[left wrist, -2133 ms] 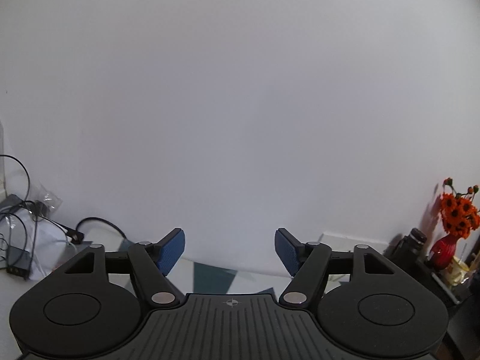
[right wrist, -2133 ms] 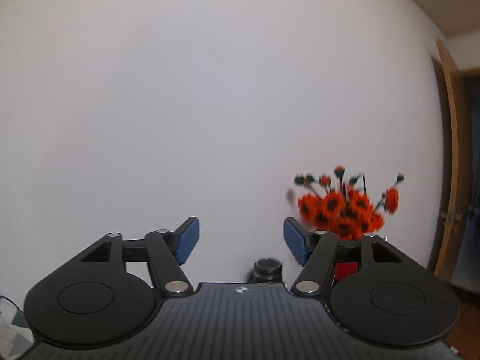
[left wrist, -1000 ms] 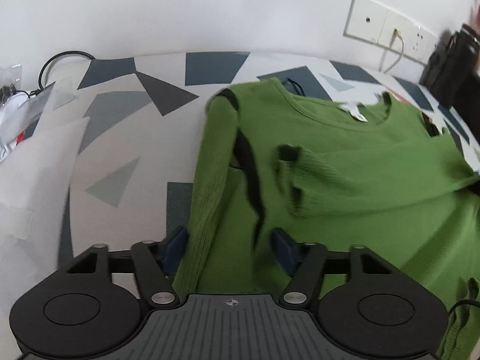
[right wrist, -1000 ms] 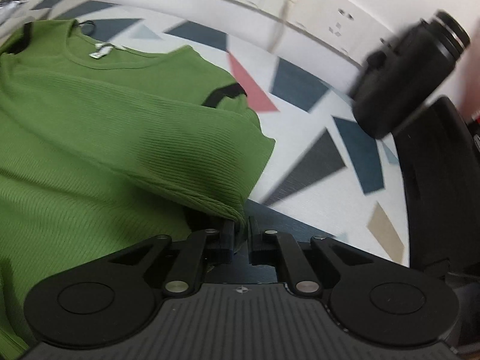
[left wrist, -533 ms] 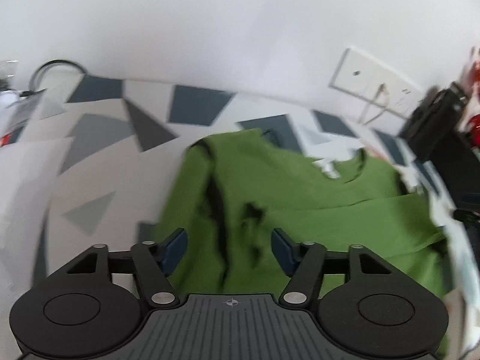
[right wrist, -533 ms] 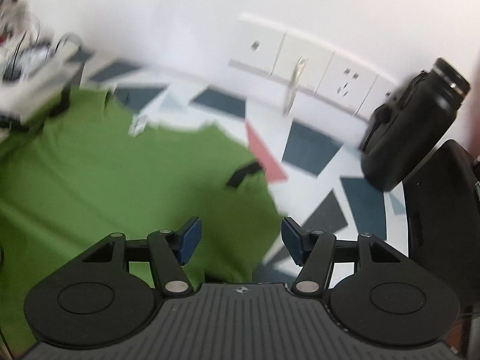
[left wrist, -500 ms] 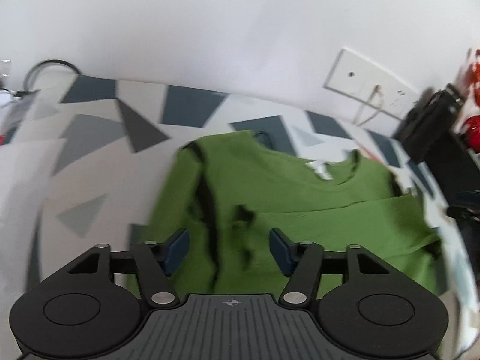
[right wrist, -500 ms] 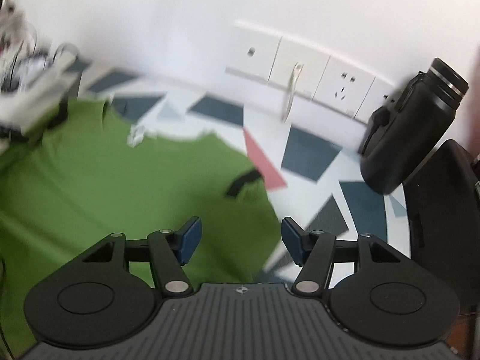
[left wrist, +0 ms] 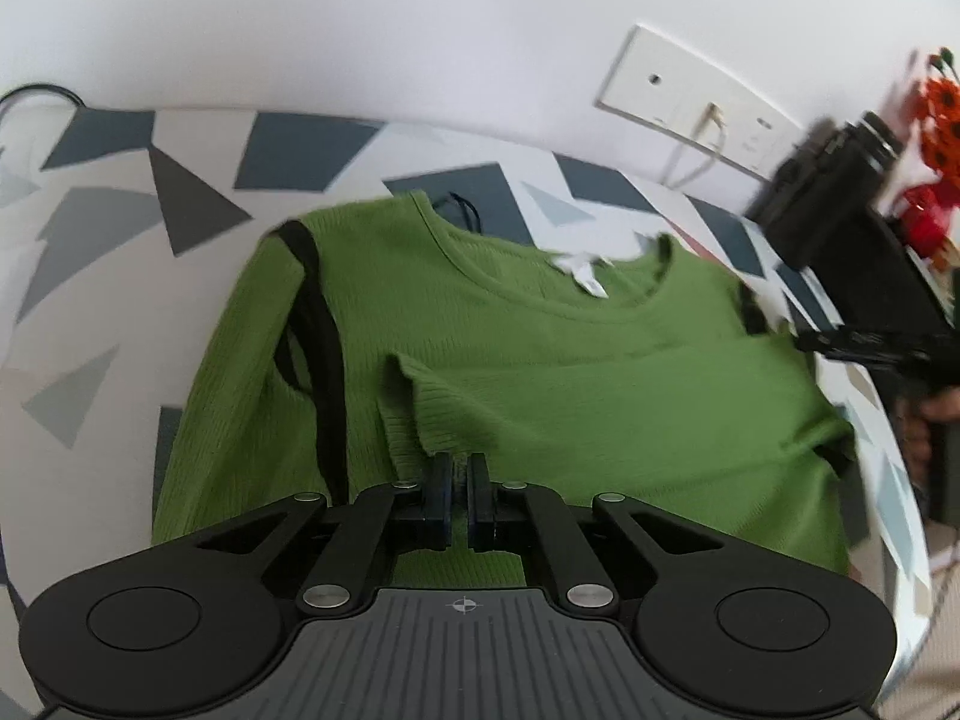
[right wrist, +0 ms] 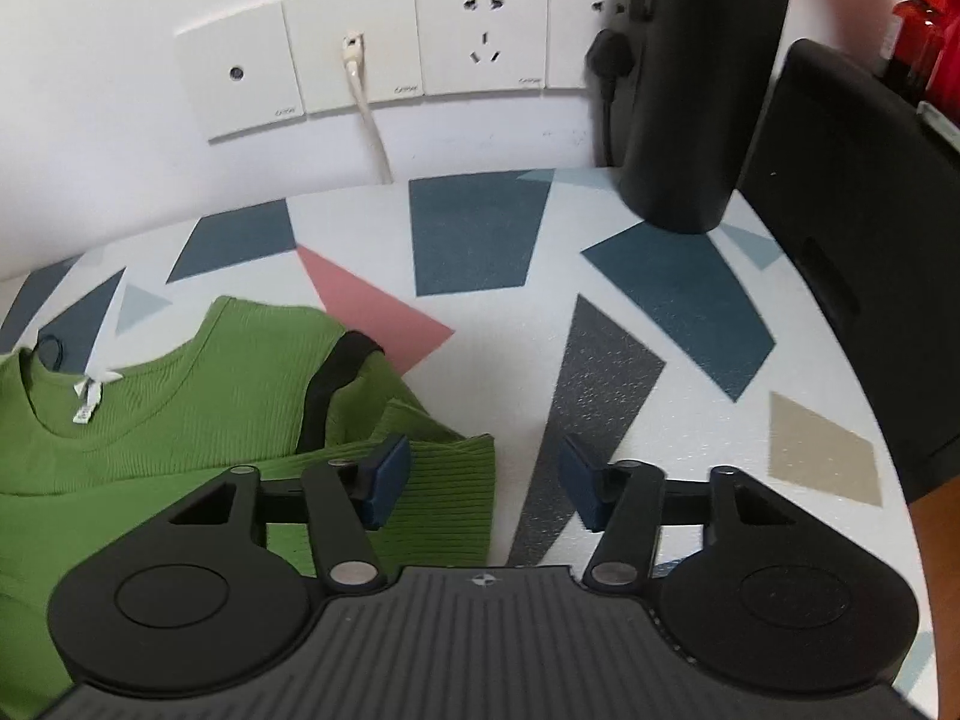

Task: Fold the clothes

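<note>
Left gripper: jaws drawn together, pinching a ridge of green ribbed fabric at the near part of the sweater.
Right gripper: jaws at middling width and closing; nothing pressed between the pads; its left pad hangs over the folded sleeve's edge, its right pad over bare table.
Green sweater: lies flat on the table, neckline toward the wall, black trim at the shoulder seams; one sleeve folded across the chest, its cuff just ahead of the left gripper.
White neck label: inside the collar.
Table: white top with dark blue, grey, pink and tan geometric patches.
Black bottle: upright at the table's far edge, against the wall.
Wall sockets: a row of white plates; a white cable plugged into one.
Orange flowers: far right, blurred.
</note>
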